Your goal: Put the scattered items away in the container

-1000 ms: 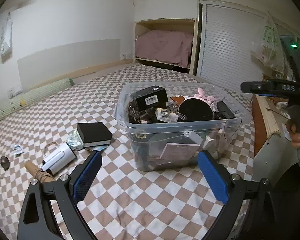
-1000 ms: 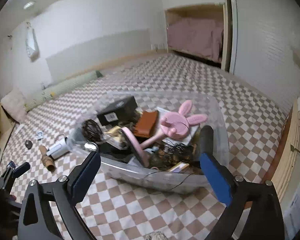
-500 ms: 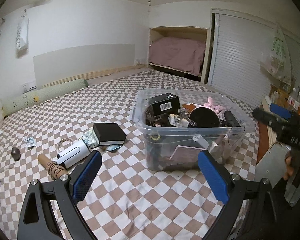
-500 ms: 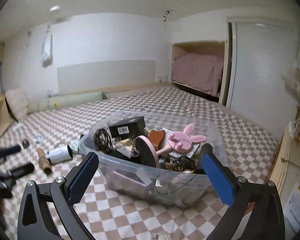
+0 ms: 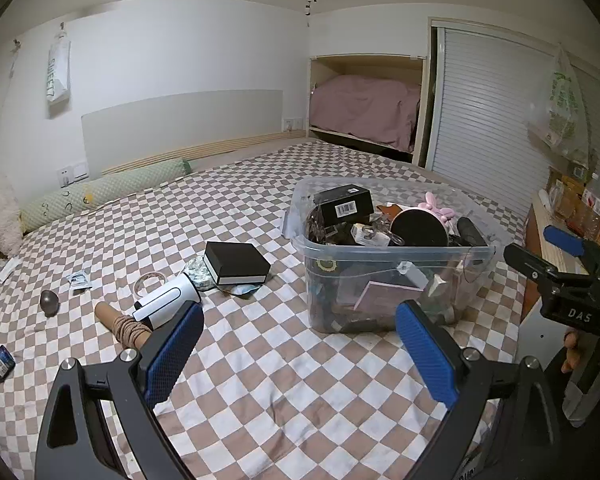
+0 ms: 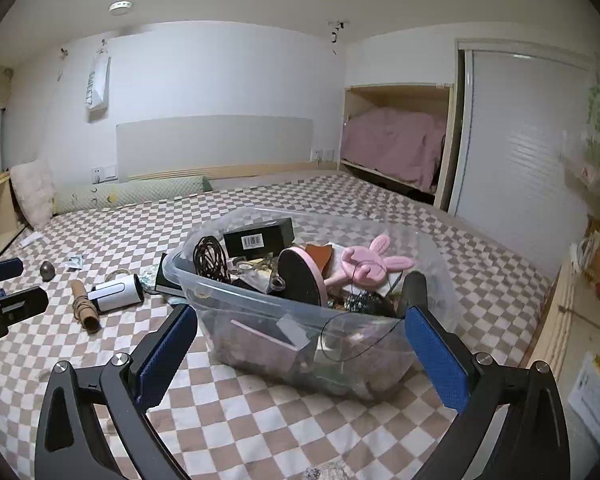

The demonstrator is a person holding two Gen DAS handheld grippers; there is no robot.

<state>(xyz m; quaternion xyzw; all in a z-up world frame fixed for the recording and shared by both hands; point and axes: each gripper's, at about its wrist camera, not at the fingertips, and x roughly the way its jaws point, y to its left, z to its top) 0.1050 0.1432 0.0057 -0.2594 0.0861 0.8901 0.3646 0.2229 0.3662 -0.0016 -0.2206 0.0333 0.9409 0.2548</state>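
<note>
Both grippers have pulled back from the bin (image 5: 396, 276), left gripper (image 5: 300, 348) and right gripper (image 6: 300, 346) spread wide, holding nothing. Bin's packed at center-right; black box (image 5: 236, 262), white gadget (image 5: 166, 300) and twine roll (image 5: 120, 326) left at center-left.

One clear plastic container (image 5: 396, 256) on the checked bedspread — just the one, and it is piled high. In it: one black box with a barcode label (image 5: 346, 204), one pink bunny-shaped piece (image 6: 374, 266), one round black disc with a pink rim (image 6: 302, 280).

Out on the spread: one black box with a white edge (image 5: 236, 262), one white cylinder device (image 5: 166, 304), one cardboard tube wound with cord (image 5: 120, 326), one dark egg-shaped object (image 5: 49, 302), one tape ring (image 5: 150, 282), one small blue packet (image 5: 2, 362) — six loose, and smaller scraps too unclear to count.
</note>
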